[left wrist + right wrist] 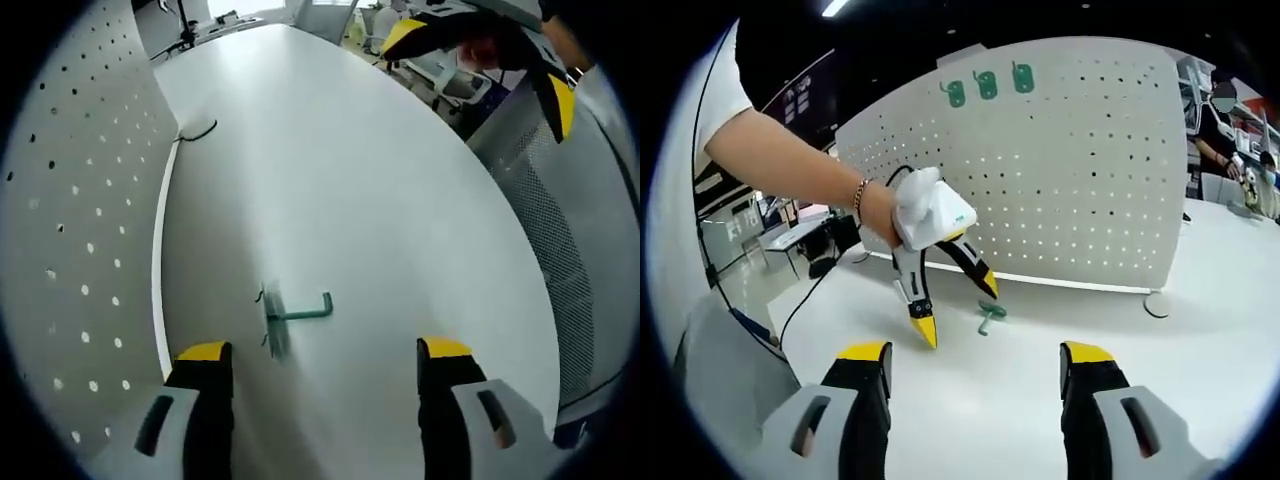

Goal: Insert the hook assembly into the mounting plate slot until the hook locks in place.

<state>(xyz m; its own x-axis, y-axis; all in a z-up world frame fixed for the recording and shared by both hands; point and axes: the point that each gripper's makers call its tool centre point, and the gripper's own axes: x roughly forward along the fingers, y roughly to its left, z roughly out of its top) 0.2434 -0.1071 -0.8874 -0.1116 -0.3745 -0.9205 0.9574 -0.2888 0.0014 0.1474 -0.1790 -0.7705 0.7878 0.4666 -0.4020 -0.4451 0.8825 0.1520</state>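
- One green hook [297, 313] lies on the white table [380, 200]; three more hang on the pegboard [1040, 170]
- Left tongs [958, 307] gape wide, empty; right tongs [980, 365] likewise

We are holding the yellow-tipped black left gripper [958, 306] in a bare-armed hand [880, 212] with a bracelet at the wrist, its jaws spread wide and pointing downward. We are keeping the matching yellow-tipped right gripper [978, 352] level, with its jaws parted too and gripping nothing.
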